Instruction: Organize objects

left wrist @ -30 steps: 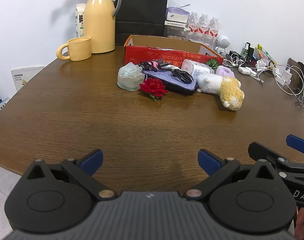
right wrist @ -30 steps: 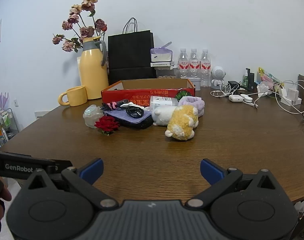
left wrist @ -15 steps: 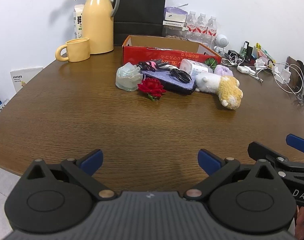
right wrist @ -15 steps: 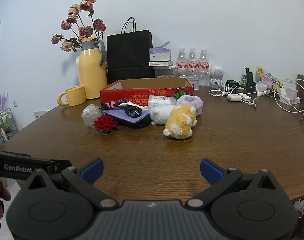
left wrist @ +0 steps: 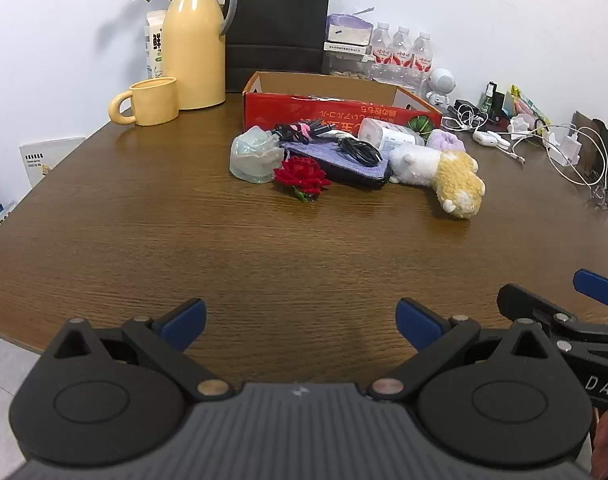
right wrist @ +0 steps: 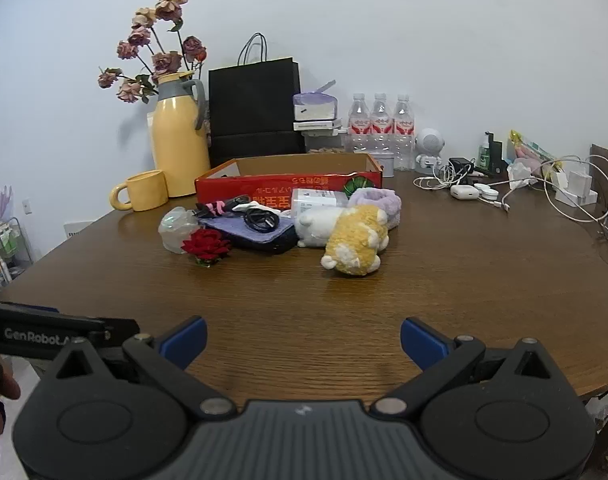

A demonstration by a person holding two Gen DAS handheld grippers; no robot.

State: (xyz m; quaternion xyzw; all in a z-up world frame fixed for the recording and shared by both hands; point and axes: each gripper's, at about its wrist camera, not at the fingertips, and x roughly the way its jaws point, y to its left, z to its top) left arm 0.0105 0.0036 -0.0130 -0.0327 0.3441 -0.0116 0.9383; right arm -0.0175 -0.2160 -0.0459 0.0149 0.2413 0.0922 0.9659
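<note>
A heap of small objects lies mid-table in front of an open red cardboard box [left wrist: 336, 110] [right wrist: 287, 190]: a clear plastic lump [left wrist: 253, 158] [right wrist: 177, 228], a red rose [left wrist: 301, 176] [right wrist: 205, 245], a purple pouch [left wrist: 336, 162] [right wrist: 249, 230] with a black cable [left wrist: 360, 150] on it, a white packet [left wrist: 386, 138], a purple band [right wrist: 378, 202] and a white-and-yellow plush toy [left wrist: 444, 176] [right wrist: 350, 236]. My left gripper [left wrist: 299, 316] and right gripper [right wrist: 301, 338] hover open and empty at the near table edge, well short of the heap.
At the back stand a yellow jug with dried flowers [left wrist: 193, 40] [right wrist: 179, 148], a yellow mug [left wrist: 149, 102], a black paper bag [left wrist: 277, 20], several water bottles [right wrist: 380, 122] and a small white robot figure [right wrist: 428, 148]. Chargers and white cables [right wrist: 544, 188] crowd the right side.
Both grippers have drifted slightly forward and to the right; the heap sits a little further left in both views. Nothing on the table has moved.
</note>
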